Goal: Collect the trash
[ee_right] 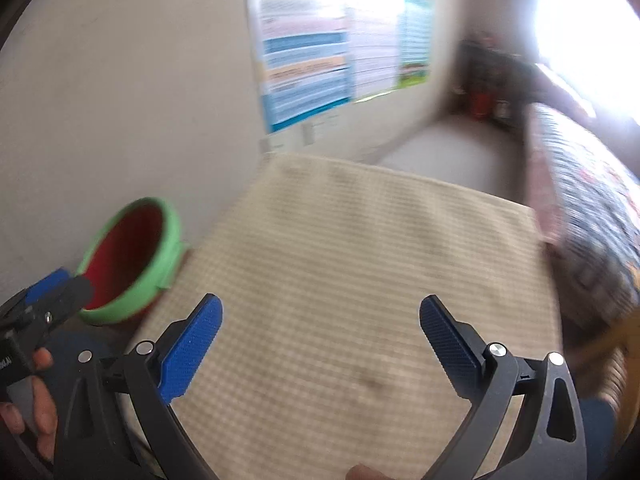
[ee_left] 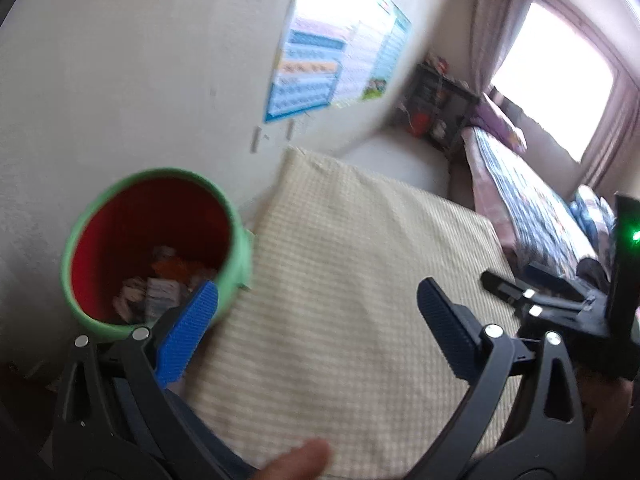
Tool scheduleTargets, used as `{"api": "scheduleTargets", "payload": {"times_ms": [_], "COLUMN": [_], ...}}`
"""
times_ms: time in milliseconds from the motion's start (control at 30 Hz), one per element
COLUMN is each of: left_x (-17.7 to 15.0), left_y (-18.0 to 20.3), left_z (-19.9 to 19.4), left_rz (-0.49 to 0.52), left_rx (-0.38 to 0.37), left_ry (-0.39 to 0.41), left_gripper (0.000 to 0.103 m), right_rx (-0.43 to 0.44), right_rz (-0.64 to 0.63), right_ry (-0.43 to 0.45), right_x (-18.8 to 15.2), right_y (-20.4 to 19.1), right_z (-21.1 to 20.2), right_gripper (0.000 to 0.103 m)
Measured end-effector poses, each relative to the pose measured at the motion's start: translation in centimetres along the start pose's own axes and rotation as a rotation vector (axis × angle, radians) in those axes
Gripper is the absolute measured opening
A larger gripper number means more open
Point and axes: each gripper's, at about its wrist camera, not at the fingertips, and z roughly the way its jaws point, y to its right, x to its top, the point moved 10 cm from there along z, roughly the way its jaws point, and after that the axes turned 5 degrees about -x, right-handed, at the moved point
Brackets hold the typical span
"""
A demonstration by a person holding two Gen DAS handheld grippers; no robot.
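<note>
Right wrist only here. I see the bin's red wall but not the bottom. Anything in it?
Observer: Yes. The left wrist view looks down into the bin: crumpled papers and an orange wrapper lie at the bottom.
Operator: Left gripper carrying anything? I only see its edge.
Observer: No. The left gripper is open, with nothing between its pads, only the mat behind them.
Operator: Any status light on my side?
Observer: A green light glows on the black unit at the left view's right edge, by the right gripper.
</note>
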Motion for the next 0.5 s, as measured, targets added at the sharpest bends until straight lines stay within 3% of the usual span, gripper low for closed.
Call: {"api": "scheduleTargets", "payload": {"times_ms": [133, 267, 500], "left_x": [-2.3, -3.9, -4.6], "left_y": [3.6, 5.9, 8.0], "left_z": [1.3, 2.1, 2.7], "left_rz": [0.049, 0.120, 0.191], "left_rx": [-0.026, 0.004, 0.011], "left_ry": [-0.029, -0.029, 0.006], "left_gripper": [0.097, 0.098, 0.098], "right_rx": [-0.107, -0.159, -0.213], "right_rz": [0.059, 0.083, 0.142], "right_ry": [0.034, 0.059, 0.111], "right_x": [-2.0, -4.2, -6.1], "right_y": [6.0, 9.3, 11.5], "right_z": [-1.8, -2.9, -4.3], "right_gripper": [0.096, 0.096, 0.096]}}
